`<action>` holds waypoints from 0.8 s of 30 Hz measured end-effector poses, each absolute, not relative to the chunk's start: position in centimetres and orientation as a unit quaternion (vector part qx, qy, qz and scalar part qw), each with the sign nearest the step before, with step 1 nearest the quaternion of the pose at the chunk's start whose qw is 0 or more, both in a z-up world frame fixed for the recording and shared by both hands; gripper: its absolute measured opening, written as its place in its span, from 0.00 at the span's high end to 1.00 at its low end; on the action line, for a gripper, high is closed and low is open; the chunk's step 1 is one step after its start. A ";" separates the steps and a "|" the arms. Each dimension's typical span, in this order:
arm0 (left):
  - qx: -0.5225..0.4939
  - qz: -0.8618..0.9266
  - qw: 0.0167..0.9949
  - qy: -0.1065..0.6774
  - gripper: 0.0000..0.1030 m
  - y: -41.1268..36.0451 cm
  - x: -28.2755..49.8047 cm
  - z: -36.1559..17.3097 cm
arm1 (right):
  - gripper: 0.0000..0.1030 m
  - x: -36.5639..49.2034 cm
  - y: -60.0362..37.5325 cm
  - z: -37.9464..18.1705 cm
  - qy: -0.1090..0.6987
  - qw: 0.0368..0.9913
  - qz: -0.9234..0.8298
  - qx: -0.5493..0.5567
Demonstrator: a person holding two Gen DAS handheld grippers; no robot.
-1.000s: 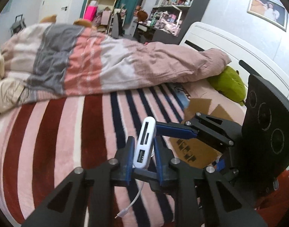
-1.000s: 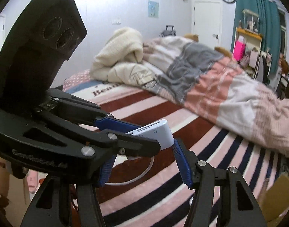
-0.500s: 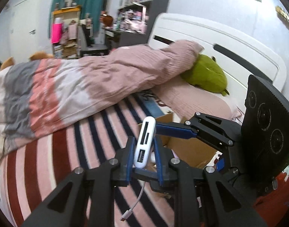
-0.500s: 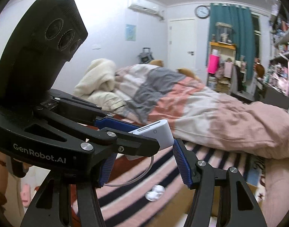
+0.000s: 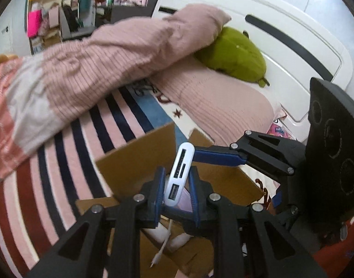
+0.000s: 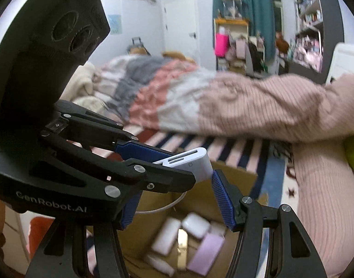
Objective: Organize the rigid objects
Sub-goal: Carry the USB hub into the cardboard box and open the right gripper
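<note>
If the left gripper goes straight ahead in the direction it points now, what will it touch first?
Probably the far flap of the cardboard box. The left gripper, shut on the white card reader, points over the open box toward that flap; the pink pillow lies beyond. Depth is unclear, so it may pass above.

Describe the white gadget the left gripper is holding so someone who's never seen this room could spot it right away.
Start at the striped bed, then find the open cardboard box near the pink pillow. Above the box, the left gripper is shut on a white card reader hub. Unlike the white and lilac cases lying in the box, it has slots along its face and a thin white cable dangling from it.
</note>
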State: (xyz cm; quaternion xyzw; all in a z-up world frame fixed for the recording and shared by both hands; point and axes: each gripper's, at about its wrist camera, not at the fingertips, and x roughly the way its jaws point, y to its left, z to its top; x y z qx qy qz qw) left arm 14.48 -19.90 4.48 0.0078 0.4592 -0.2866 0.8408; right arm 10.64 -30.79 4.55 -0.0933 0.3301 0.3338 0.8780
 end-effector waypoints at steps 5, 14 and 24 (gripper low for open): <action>0.010 -0.293 0.828 0.478 0.83 -20.8 15.1 3.0 | 0.46 10.6 -30.8 3.0 0.358 0.870 0.311 -0.133; -0.014 -0.288 0.834 0.471 0.51 -18.9 14.1 3.6 | 0.38 10.2 -30.2 1.8 0.382 0.863 0.291 -0.157; -0.041 -0.214 0.887 0.407 0.42 -9.3 9.2 7.4 | 0.35 8.0 -26.1 4.6 0.354 0.866 0.318 -0.151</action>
